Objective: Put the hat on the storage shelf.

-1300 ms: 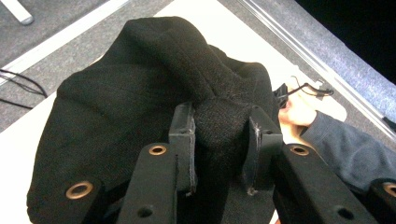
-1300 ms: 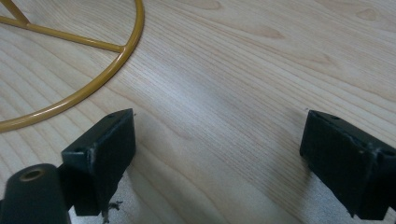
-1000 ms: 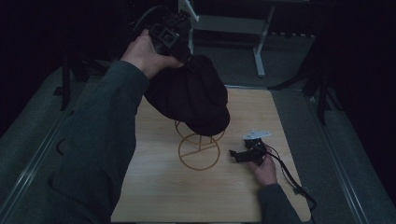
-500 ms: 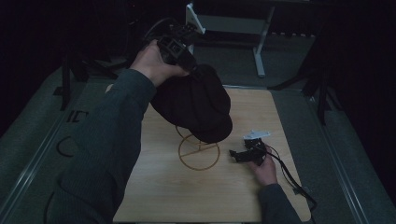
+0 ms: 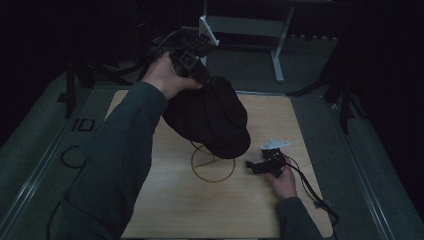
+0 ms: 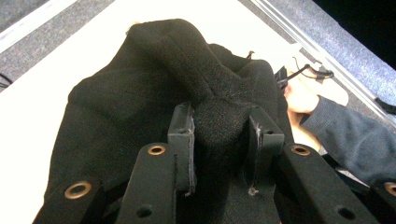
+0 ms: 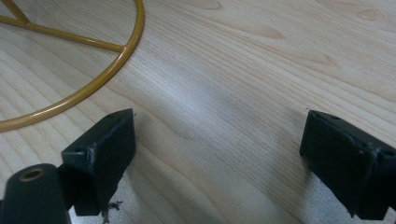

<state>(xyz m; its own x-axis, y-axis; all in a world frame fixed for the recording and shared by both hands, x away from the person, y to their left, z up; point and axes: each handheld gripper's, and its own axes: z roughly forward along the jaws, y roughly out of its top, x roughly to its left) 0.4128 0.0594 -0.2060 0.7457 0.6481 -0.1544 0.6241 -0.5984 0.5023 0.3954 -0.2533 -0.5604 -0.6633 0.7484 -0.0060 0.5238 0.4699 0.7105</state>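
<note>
High view: left hand-held gripper [image 5: 192,60] holds a black cap [image 5: 210,117] in the air over the far-left part of the surface [image 5: 165,200], and the cap hangs down and toward the person from the jaws, directly above a gold wire stand [image 5: 212,165] whose ring base sits near the middle of the surface. The stand's upright is hidden behind the cap, so whether fabric touches its top is hard to call; probably just above or just meeting it. Left hand-held gripper is the one on the job and far nearer the cap; right hand-held gripper [image 5: 265,162] rests on the surface just right of the ring base, toward the right edge, well below the cap. Left gripper view: both jaws pinch a raised fold of the cap [image 6: 187,93], the fabric bunched tight between the pads [image 6: 184,135], so it is clamped on the cap. Right gripper view: jaws stand wide apart with nothing between them, bare wood under them, ring base [image 7: 79,93] off to one side. Cap's long axis runs from the gripped crown down to the brim at the near side. Cap looks soft, knit-like, dark, floppy, with a stiff short brim.
</note>
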